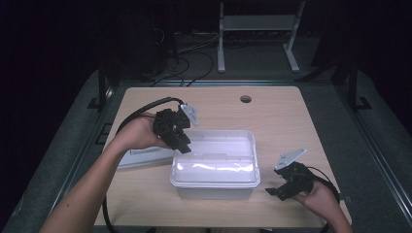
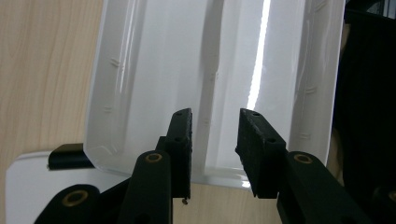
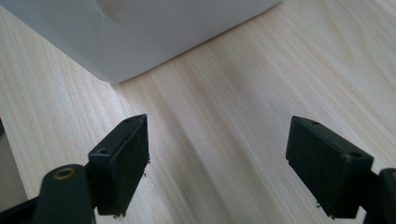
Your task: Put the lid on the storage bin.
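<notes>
A white plastic bin stands in the middle of the wooden table with its top open. My left gripper hovers over the bin's left rim, tilted down toward the inside. In the left gripper view the bin's glossy inner wall lies beyond the left gripper, whose jaws stand a little apart with nothing between them. My right gripper rests low beside the bin's front right corner. In the right gripper view the right gripper is wide open over bare wood, short of the bin's corner.
A flat white lid lies on the table to the left of the bin, under my left forearm; its corner sits beside the bin. A round cable hole is near the table's far edge. A white frame stands on the floor behind.
</notes>
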Available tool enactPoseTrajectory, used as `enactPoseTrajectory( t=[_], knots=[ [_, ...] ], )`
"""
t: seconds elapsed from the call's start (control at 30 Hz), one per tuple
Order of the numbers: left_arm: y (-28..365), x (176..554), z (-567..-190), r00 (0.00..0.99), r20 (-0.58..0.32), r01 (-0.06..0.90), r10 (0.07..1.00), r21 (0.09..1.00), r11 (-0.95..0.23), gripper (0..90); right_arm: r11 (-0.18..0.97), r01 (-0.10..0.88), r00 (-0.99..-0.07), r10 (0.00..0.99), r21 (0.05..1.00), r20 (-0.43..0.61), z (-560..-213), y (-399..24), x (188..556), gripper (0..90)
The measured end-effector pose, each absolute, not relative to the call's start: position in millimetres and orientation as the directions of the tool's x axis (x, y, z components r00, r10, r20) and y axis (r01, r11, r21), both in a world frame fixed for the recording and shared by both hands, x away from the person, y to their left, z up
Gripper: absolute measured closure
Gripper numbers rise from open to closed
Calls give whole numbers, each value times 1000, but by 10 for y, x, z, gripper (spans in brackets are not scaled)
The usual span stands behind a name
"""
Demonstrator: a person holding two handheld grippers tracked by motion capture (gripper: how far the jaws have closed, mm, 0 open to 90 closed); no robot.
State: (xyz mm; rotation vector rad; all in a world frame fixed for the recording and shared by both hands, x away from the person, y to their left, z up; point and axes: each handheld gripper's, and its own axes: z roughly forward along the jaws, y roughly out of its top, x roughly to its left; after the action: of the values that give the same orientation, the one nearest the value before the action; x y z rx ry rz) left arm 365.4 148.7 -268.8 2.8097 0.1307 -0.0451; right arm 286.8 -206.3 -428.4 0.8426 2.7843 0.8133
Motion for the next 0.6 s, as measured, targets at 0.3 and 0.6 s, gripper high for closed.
enactPoseTrajectory(
  t=[0.3,0.6],
  knots=[
    [1664,3647,-2731,993,-53,121,109,339,-933,634,703,480,-838,545,525,36,-4282,-2051,2868,208],
    [1805,3634,-2748,990,-54,142,131,351,-926,623,704,481,-838,544,523,38,-4283,-2048,2869,208]
  ],
)
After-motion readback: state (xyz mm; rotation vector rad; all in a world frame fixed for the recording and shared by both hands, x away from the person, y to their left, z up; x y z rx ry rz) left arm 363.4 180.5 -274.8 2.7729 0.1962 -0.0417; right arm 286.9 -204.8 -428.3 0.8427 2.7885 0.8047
